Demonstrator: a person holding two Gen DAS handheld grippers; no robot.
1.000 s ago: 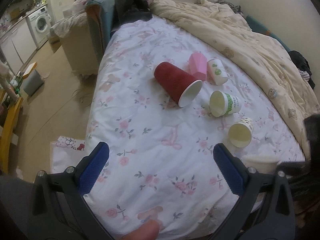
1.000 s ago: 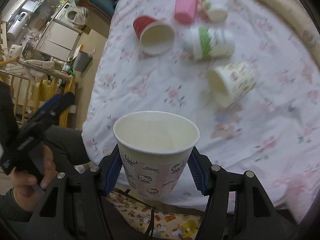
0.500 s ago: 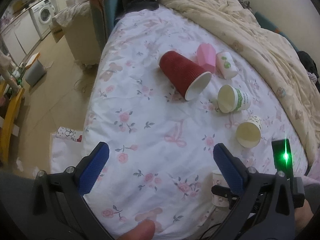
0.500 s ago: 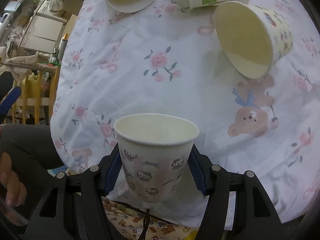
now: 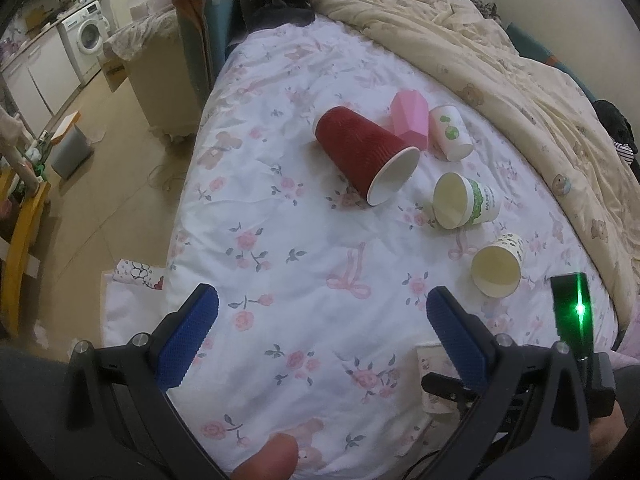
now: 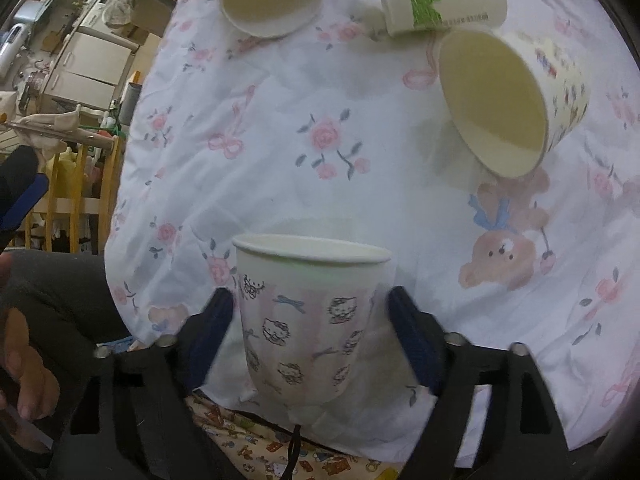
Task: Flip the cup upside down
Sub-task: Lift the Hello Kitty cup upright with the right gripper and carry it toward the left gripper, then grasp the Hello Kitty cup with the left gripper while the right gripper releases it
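Note:
A white paper cup with cat-face prints [image 6: 308, 312] stands upright, mouth up, at the bed's near edge. My right gripper [image 6: 310, 312] has opened: its blue pads [image 6: 412, 336] stand a little off both sides of the cup. The same cup [image 5: 434, 376] shows low right in the left wrist view, partly behind my left gripper's right finger. My left gripper [image 5: 316, 336] is open and empty above the bed's front edge.
Other cups lie on their sides on the floral bedsheet [image 5: 288, 216]: a red cup [image 5: 360, 156], a pink cup [image 5: 408, 118], a green-dotted cup [image 5: 450, 132], a green-banded cup [image 5: 466, 204], a patterned cup [image 5: 498, 266]. A beige duvet [image 5: 500, 68] covers the right side.
My right gripper lowered the cat-print cup toward the sheet near the bed edge and its fingers spread off the cup. The left gripper stayed open, drifting slightly.

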